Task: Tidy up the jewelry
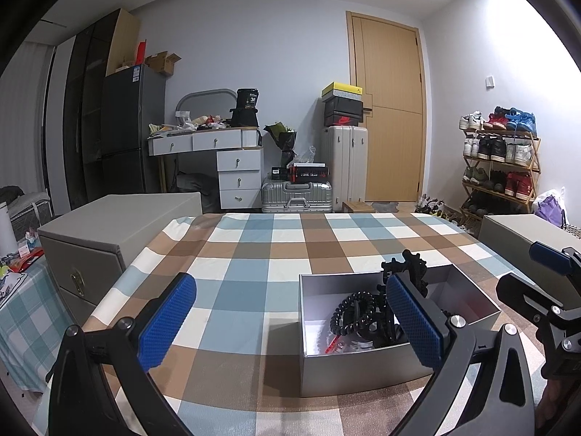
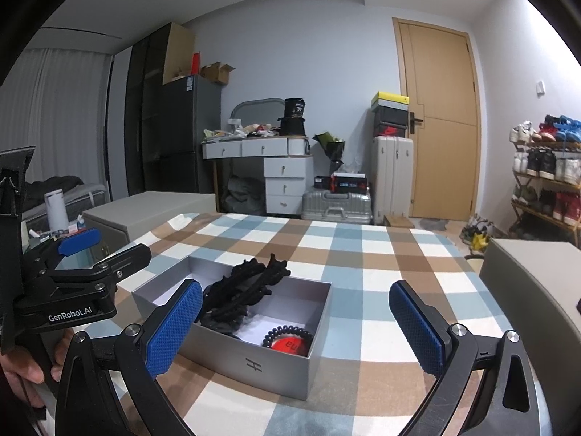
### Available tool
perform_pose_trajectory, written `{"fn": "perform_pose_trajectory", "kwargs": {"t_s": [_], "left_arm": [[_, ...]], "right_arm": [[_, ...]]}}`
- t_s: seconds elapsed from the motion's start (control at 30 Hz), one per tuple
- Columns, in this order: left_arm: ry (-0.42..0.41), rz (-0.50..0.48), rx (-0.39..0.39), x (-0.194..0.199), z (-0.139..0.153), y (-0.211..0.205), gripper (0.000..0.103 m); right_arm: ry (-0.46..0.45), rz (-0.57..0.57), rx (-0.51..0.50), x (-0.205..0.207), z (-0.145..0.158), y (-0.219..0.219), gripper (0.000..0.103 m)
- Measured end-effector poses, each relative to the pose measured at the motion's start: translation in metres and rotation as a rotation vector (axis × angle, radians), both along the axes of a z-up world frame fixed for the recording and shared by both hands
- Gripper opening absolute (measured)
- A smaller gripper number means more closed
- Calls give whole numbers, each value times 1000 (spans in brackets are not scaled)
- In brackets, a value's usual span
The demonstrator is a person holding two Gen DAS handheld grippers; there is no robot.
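Both the left gripper (image 1: 290, 323) and right gripper (image 2: 296, 323) hover with fingers wide, holding nothing. The jewelry (image 2: 243, 290) lies tangled inside the open silver box (image 2: 254, 367) on the checkered worktop (image 1: 254, 247). This fits either sorting about to start or pieces already gathered in.

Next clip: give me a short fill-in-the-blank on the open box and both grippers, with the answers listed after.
1. The open silver cardboard box rests on a ______ tablecloth.
2. Both the left gripper and the right gripper have their jaws ______.
3. The black spiral hair tie lies ______ the box.
4. The finger pads on the grippers are coloured ______.

Missing words: checked; open; inside; blue
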State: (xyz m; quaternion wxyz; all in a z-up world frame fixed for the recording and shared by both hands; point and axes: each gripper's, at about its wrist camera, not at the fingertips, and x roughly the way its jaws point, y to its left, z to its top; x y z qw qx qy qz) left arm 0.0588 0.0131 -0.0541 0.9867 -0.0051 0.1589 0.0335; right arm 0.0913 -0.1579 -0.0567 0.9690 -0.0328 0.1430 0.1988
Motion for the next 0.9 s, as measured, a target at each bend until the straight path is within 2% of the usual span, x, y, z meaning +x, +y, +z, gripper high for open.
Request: {"fn": "perform_pose_trajectory", "kwargs": {"t_s": [0.9], "left_arm": [[0, 5, 0, 0, -1, 1, 102]], "right_arm": [[0, 1, 1, 0, 0, 0, 103]]}}
